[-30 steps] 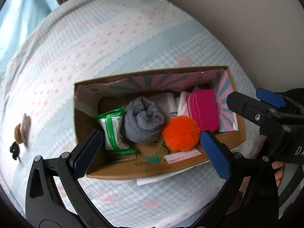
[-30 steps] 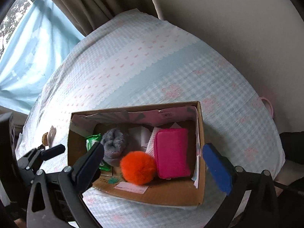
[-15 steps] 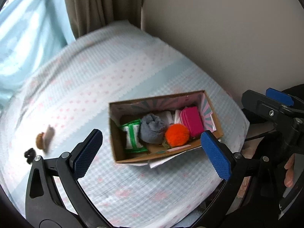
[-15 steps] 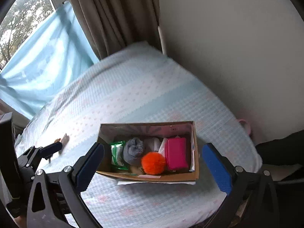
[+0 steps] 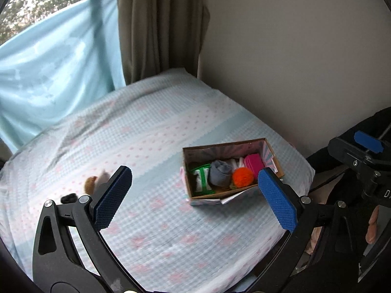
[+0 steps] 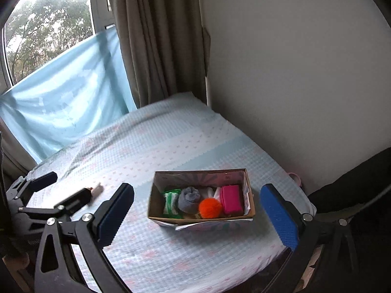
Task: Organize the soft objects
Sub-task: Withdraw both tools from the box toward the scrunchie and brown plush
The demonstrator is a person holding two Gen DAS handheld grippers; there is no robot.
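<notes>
A cardboard box [image 5: 271, 147] [image 6: 160, 216] stands on the bed near its right front corner. Inside lie a green packet [image 5: 201, 179] [image 6: 171, 202], a rolled grey sock [image 5: 220, 173] [image 6: 189, 199], an orange pompom [image 5: 243, 177] [image 6: 210, 208] and a pink pouch [image 5: 254, 162] [image 6: 231, 200]. My left gripper [image 5: 195, 200] is open and empty, high above the bed and left of the box. My right gripper [image 6: 198, 219] is open and empty, held back from the box.
A small brown and pink soft item [image 5: 94, 182] [image 6: 96, 189] and a black item [image 5: 69, 198] lie on the blue checked sheet [image 5: 146, 134] to the left. A wall [image 6: 293, 73] runs along the right, with curtains [image 6: 156, 36] and a window behind.
Both grippers have pulled up and back from the box, so the whole bed, wall and window show. The box contents have not moved.
</notes>
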